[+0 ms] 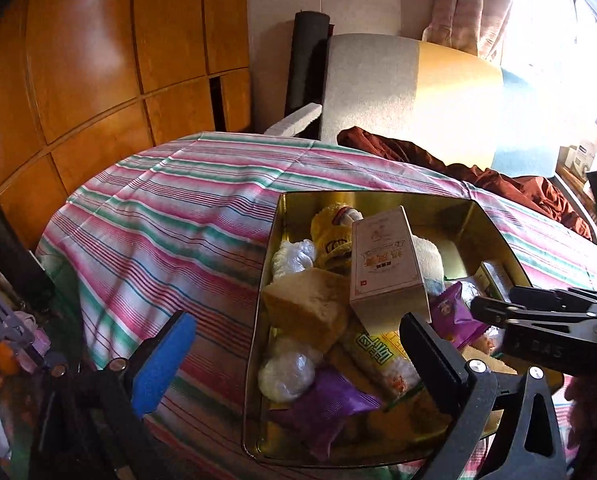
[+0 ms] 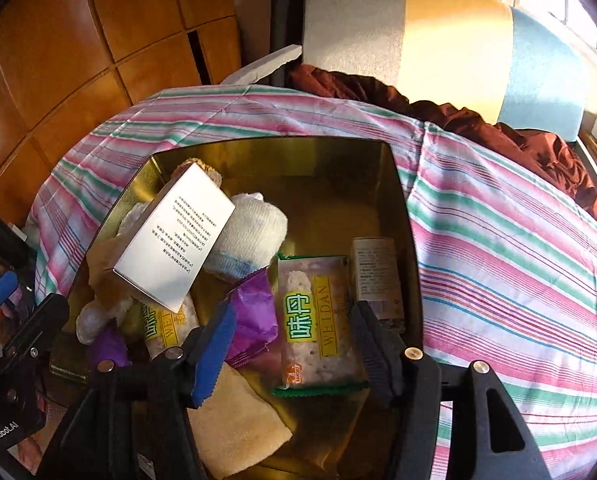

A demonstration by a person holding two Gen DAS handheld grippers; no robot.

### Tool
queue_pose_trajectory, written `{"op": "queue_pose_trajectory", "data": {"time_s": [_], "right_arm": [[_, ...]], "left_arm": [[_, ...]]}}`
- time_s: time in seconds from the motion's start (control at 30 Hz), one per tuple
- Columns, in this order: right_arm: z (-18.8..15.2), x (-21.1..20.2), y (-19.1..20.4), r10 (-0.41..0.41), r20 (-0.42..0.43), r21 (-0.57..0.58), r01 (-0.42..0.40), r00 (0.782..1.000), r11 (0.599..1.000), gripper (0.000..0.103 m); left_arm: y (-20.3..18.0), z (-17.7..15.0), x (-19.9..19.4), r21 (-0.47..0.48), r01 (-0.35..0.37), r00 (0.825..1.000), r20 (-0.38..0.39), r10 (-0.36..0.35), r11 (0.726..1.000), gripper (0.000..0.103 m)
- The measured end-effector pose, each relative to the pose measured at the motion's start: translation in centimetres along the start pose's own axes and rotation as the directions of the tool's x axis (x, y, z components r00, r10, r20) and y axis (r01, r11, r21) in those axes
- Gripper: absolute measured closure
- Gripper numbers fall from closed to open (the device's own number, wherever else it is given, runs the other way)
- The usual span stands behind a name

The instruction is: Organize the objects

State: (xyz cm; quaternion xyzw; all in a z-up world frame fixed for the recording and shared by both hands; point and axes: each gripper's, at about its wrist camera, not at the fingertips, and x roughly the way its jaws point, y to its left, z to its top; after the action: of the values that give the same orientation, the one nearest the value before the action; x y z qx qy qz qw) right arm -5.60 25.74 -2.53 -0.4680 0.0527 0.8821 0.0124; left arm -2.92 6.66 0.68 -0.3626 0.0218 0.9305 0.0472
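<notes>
A gold metal tin [image 1: 374, 199] [image 2: 266, 148] sits on a striped bedspread, filled with several items. A white carton [image 1: 384, 264] [image 2: 174, 240] leans on the pile inside. A green-edged snack packet [image 2: 318, 320], purple packets [image 1: 334, 404] [image 2: 254, 316], a rolled white cloth [image 2: 254, 232], a tan sponge [image 1: 306, 308] and a small box [image 2: 376, 276] lie in it. My left gripper [image 1: 298, 352] is open over the tin's near left wall. My right gripper [image 2: 294, 356] is open and empty, straddling the green-edged packet. It also shows in the left wrist view [image 1: 538, 312].
The striped bedspread [image 1: 170, 216] [image 2: 498, 248] covers the bed. Crumpled dark red cloth [image 1: 498, 176] [image 2: 478, 120] lies at its far end by a grey, yellow and blue headboard [image 2: 418, 36]. Wooden wardrobe panels [image 1: 98, 60] stand to the left. Clutter [image 1: 6, 344] sits low left.
</notes>
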Motion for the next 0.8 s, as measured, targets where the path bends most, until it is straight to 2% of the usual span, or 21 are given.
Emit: {"op": "queue_pose_trajectory", "data": {"time_s": [0.13,0.2,0.27,0.33,0.53,0.8], "right_arm": [[-1.4,-2.1,0.0,-0.103,0.076,0.033,0.101,0.992,0.994,0.038],[-2.3,-3.3,-0.1,-0.155,0.117,0.062,0.148,0.981,0.987,0.033],[-3.2,-4.4,-0.4,-0.182,0.156,0.092,0.169,0.971,0.981,0.028],[-3.7,-5.3,-0.6,-0.202,0.181,0.106,0.185,0.963,0.977,0.028],[-4.3,-6.6,-0.5,-0.221,0.212,0.098,0.205,0.952,0.974,0.028],[-4.5,-6.4,0.2,-0.221,0.209,0.076,0.209,0.953,0.975,0.028]], "left_arm": [[0.1,0.0,-0.6,-0.018,0.004,1.0,0.011,-0.004,1.0,0.0],[0.2,-0.1,-0.9,-0.03,0.021,1.0,0.009,-0.021,0.999,0.0],[0.2,-0.4,-1.4,-0.042,0.037,0.999,0.01,-0.037,0.998,0.0],[0.1,-0.6,-1.8,-0.044,0.036,0.999,0.023,-0.035,0.998,0.0],[-0.2,-1.1,-2.5,-0.045,0.06,0.998,0.033,-0.059,0.997,0.0],[-0.4,-1.5,-2.9,-0.037,0.054,0.997,0.053,-0.052,0.998,0.0]]}}
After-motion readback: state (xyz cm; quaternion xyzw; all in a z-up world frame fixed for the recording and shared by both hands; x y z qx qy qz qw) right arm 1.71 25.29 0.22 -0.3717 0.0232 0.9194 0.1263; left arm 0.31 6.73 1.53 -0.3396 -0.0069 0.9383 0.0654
